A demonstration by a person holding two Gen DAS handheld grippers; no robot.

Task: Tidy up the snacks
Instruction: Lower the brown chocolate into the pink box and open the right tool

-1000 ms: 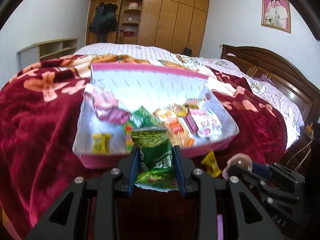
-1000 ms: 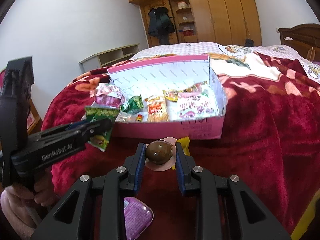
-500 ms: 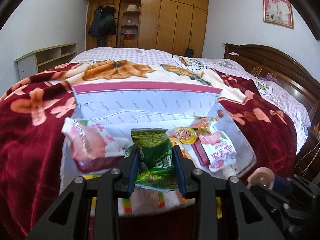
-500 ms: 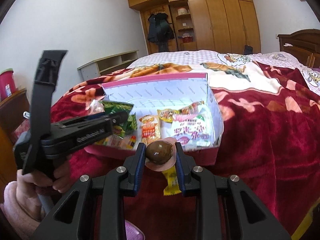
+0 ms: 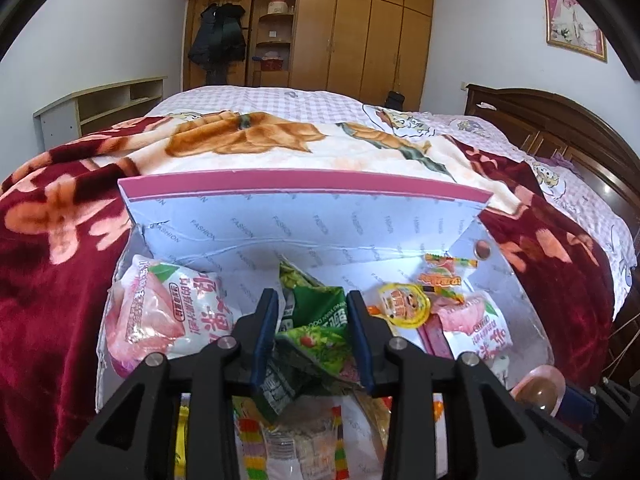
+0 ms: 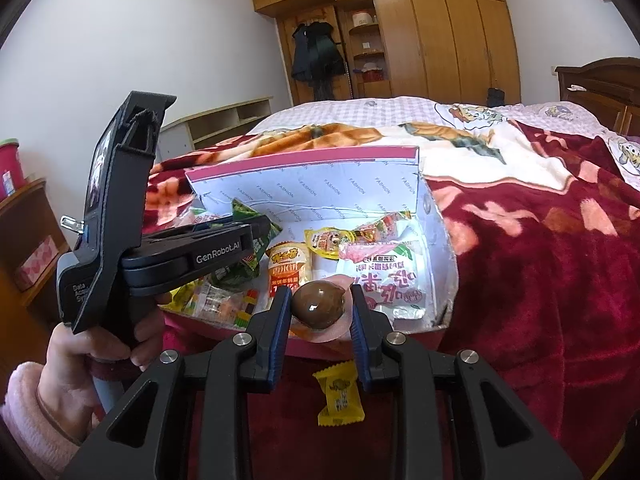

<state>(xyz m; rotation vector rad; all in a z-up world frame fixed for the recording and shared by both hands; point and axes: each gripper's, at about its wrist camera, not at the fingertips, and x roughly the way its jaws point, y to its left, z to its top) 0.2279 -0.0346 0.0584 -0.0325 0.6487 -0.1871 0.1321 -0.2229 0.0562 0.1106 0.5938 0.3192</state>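
A pink box [image 5: 304, 190] with a white patterned lining sits open on the red blanket and holds several snack packs; it also shows in the right wrist view [image 6: 360, 196]. My left gripper [image 5: 312, 312] is shut on a green snack bag [image 5: 316, 312] and holds it over the inside of the box. In the right wrist view the left gripper [image 6: 260, 236] reaches in from the left. My right gripper [image 6: 318, 306] is shut on a brown packaged egg [image 6: 319, 305] at the box's near wall. The egg also shows in the left wrist view [image 5: 540, 392].
A yellow candy [image 6: 340, 394] lies on the red blanket [image 6: 540, 280] in front of the box. Pink-white pouches [image 5: 168, 312] and orange packs [image 6: 286, 268] fill the box. A wooden headboard [image 5: 560, 140] stands right, a wardrobe [image 5: 340, 40] behind.
My left gripper moved forward with the green bag from in front of the box to over its inside. My right gripper rose and advanced with the egg to the box's near wall.
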